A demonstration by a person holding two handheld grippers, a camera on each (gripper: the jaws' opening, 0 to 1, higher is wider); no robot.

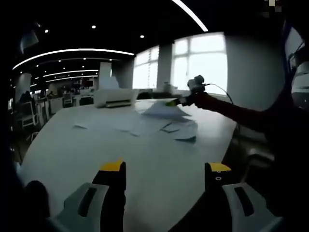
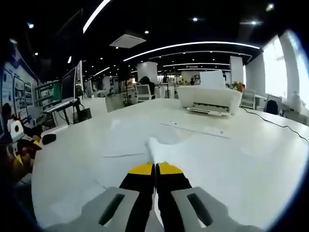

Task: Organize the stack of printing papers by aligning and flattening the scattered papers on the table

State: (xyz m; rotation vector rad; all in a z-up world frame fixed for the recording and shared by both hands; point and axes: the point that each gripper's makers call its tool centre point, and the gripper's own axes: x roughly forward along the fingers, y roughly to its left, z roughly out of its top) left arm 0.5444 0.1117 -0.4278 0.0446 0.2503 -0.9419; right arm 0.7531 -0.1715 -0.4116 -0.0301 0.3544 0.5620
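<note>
Right gripper [image 2: 155, 167] fingers pinch sheet [image 2: 153, 150] edge, lifting it toward pile [image 1: 166, 121] on far desk [image 1: 145, 164]; left gripper [image 1: 164, 166] fingers wide, empty.

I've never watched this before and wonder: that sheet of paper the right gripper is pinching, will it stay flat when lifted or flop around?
Probably floppy: in the left gripper view the sheet of paper held by the right gripper already looks bent rather than flat. It is likely very light, since a pinch at one edge carries it. It may slide easily across the smooth table.

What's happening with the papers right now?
Left gripper open, over bare table. Right gripper shut on a sheet, lifted. Loose papers scattered. Printer beyond.
</note>
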